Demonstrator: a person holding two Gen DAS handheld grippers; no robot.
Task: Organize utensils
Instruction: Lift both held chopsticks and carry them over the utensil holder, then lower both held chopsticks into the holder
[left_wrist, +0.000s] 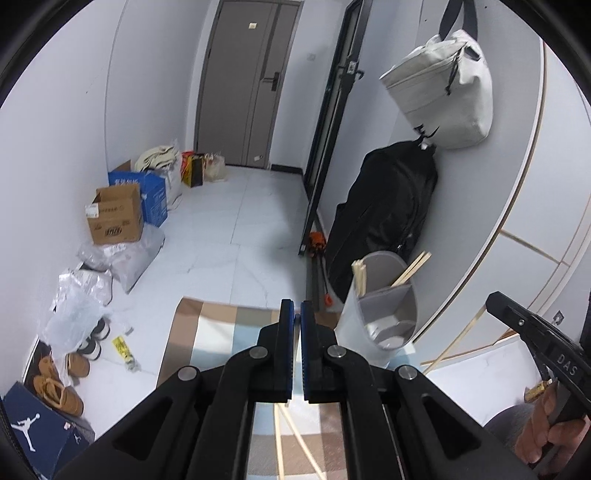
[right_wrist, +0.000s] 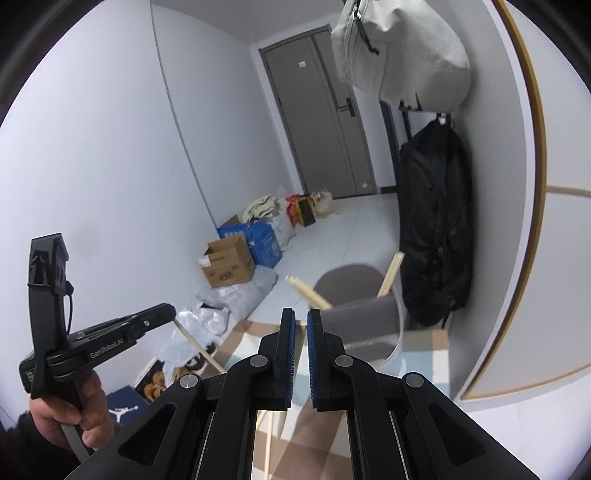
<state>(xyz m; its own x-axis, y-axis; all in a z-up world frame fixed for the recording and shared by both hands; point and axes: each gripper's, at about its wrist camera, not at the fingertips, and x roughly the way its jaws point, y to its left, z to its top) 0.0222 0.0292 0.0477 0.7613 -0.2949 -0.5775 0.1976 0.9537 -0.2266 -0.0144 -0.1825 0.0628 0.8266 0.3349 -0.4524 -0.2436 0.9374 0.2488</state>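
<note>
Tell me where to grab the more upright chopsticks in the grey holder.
Grip the chopsticks by their free top ends, coming down from above. Only those ends stand clear of the holder's rim; the rest is sunk inside a compartment, walled off from the sides.

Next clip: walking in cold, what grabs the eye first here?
The grey divided utensil holder stands on the checked mat by the wall, chopsticks poking out of it. Each hand-held gripper, left and right, seems to pinch a chopstick. A black bag and pale bag hang behind.
</note>
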